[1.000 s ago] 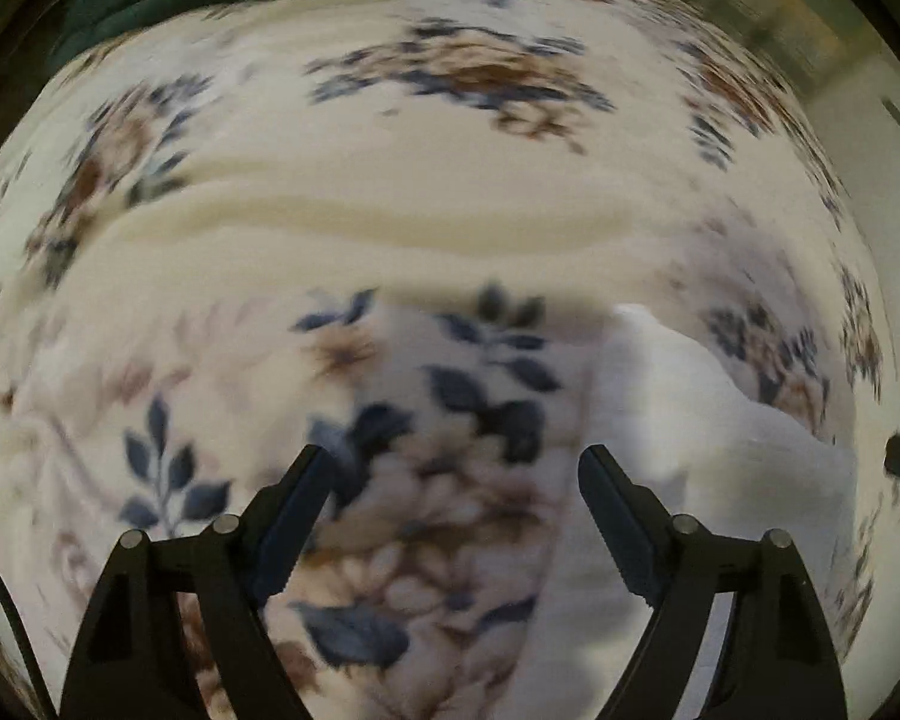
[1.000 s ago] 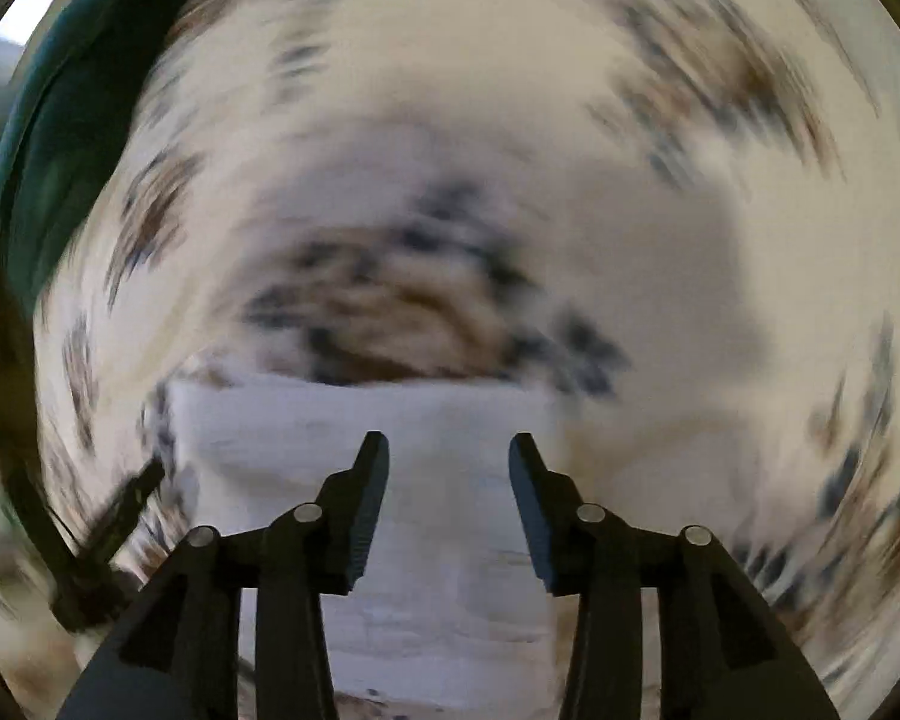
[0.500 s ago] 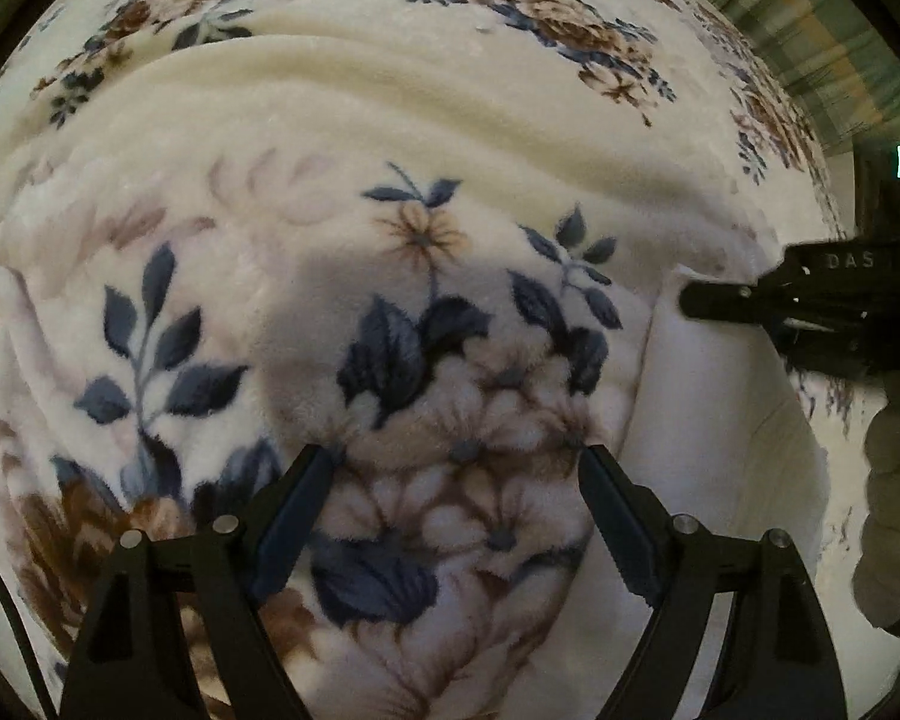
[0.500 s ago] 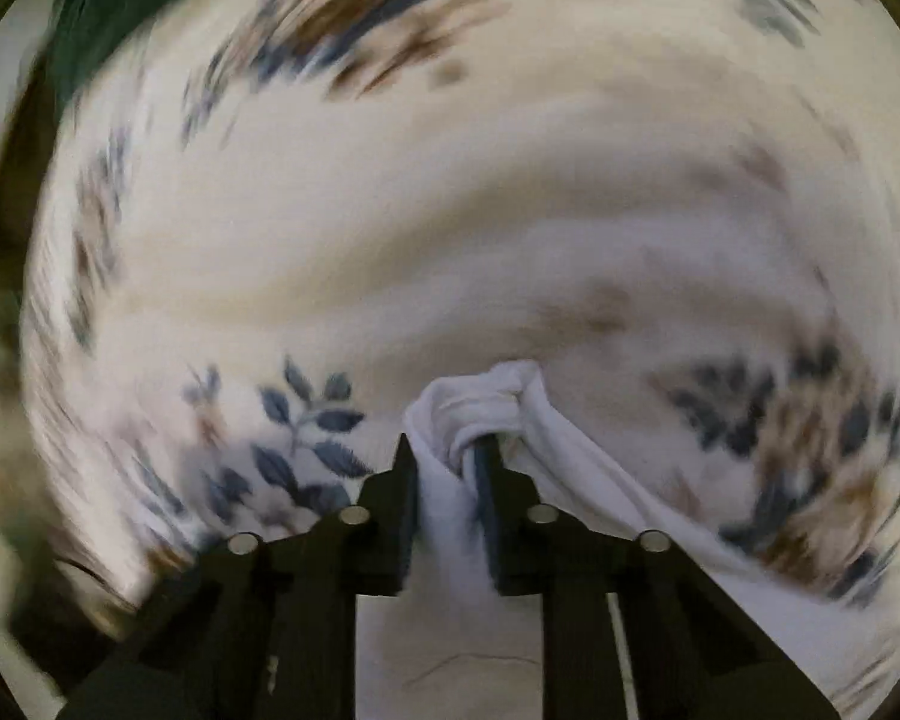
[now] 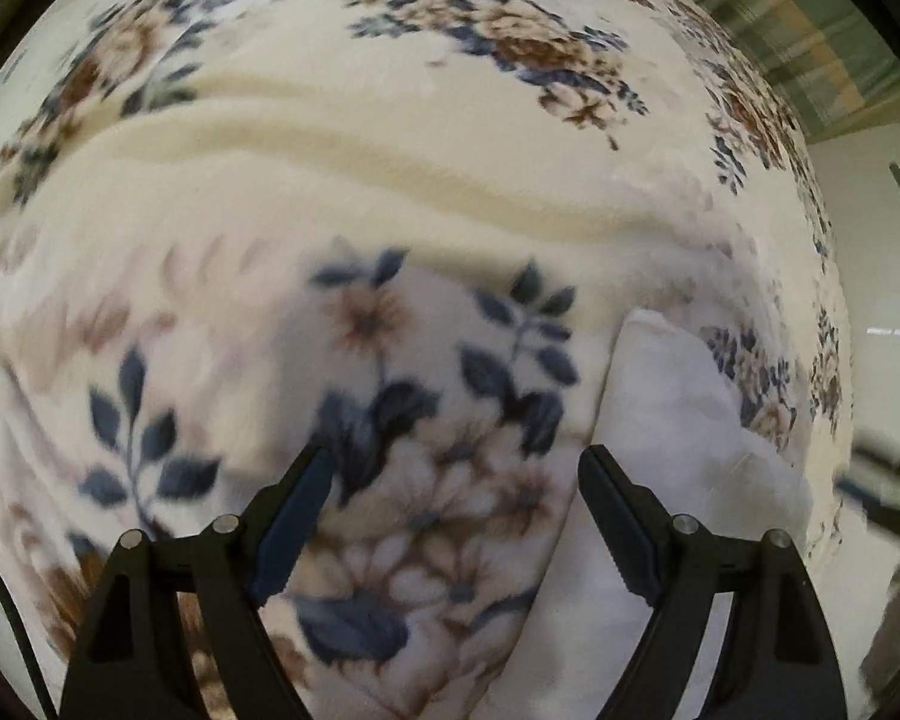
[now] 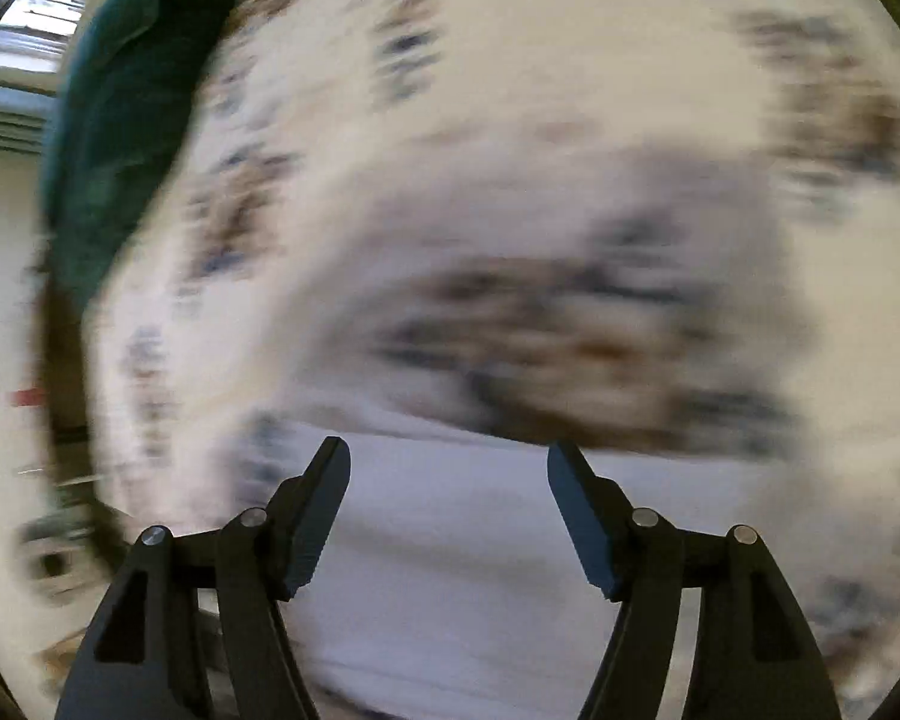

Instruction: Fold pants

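Observation:
The white pants (image 5: 678, 432) lie folded on a cream floral blanket (image 5: 390, 192), at the right of the left wrist view. My left gripper (image 5: 456, 468) is open and empty above the blanket, just left of the pants. In the blurred right wrist view the pants (image 6: 450, 546) lie flat beneath my right gripper (image 6: 449, 468), which is open and holds nothing.
A dark green cloth (image 6: 114, 138) lies at the blanket's far left edge in the right wrist view. Striped fabric (image 5: 798, 30) and a pale floor (image 5: 882, 276) show beyond the blanket's right edge. The other gripper's dark shape (image 5: 882, 492) blurs at the right.
My right gripper was shut on a bunch of the white pants half a second ago; now it is open and the pants lie flat. Both cameras moved; the right view is blurred.

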A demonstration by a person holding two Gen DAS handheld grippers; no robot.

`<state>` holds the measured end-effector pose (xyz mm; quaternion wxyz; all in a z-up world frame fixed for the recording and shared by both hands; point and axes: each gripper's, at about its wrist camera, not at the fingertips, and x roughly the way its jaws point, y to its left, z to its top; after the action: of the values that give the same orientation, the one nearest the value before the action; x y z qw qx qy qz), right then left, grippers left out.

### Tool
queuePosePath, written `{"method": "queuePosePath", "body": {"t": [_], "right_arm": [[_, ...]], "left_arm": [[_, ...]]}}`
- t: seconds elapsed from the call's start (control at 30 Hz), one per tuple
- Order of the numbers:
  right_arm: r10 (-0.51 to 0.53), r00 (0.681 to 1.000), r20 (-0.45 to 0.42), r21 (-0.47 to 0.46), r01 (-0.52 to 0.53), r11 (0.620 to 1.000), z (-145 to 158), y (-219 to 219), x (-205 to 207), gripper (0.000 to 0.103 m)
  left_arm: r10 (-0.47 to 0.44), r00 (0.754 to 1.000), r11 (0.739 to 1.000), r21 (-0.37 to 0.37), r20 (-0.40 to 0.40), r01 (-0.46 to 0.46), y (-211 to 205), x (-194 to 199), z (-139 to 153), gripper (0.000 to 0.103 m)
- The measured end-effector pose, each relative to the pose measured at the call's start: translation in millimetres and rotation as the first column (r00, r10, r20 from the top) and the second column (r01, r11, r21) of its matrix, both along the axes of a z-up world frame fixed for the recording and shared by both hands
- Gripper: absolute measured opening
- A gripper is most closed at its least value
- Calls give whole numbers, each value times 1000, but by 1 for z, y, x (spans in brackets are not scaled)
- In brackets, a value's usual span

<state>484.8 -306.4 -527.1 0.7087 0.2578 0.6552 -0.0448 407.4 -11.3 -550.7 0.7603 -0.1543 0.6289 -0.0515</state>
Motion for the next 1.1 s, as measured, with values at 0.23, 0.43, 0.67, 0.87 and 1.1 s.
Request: {"method": "queuePosePath", "body": {"t": [0.23,0.43,0.67,0.87,1.1], "right_arm": [[-232,970,-72,92,238,967,-55,-85,-95,71],[-256,965,59,239,235,942,-85,-75,-92,21],[-324,931,167,94,313,945,-40,-97,-135,10],[-350,933,84,98,342,935,-83,-104,-128,11],[-297,953,57,62,294,954,-95,-93,-117,18]], "left_arm": [[-108,994,989,102,31,104,-30,36,5,84],[-106,994,985,139,40,99,-31,51,10,84],[-95,995,994,50,20,94,-44,62,9,84],[-243,970,956,170,14,238,-98,77,-11,85],[-176,984,941,289,-20,174,-78,96,-34,83]]}}
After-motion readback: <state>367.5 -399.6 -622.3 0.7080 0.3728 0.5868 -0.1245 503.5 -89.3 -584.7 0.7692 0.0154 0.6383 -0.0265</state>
